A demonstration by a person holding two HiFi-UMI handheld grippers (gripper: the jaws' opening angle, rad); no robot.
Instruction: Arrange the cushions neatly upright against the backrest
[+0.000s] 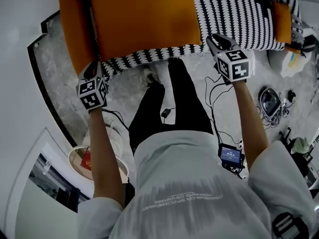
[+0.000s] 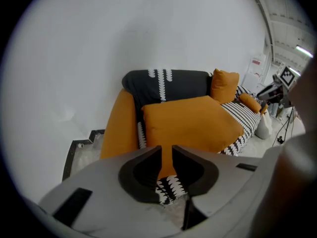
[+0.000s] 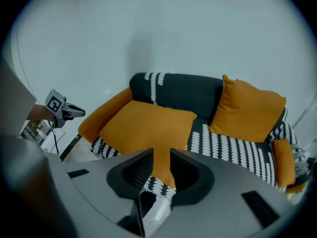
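A large orange cushion (image 1: 144, 19) (image 2: 190, 123) (image 3: 146, 128) lies flat on the black-and-white patterned sofa seat (image 1: 239, 19), its front edge near the seat's front. A second orange cushion (image 3: 250, 110) (image 2: 224, 86) stands upright against the black backrest (image 3: 183, 90) at the right. My left gripper (image 1: 93, 69) (image 2: 167, 150) hovers at the sofa's front left corner, open, with nothing between its jaws. My right gripper (image 1: 217, 40) (image 3: 161, 155) is at the seat's front edge, just right of the flat cushion, also open and holding nothing.
Orange armrests (image 1: 75, 29) (image 3: 281, 162) close off both ends of the sofa. A round white side table (image 1: 99, 158) stands at my lower left. Cables (image 1: 214, 93), a white bag (image 1: 294, 63) and small gear (image 1: 271, 101) lie on the floor at the right.
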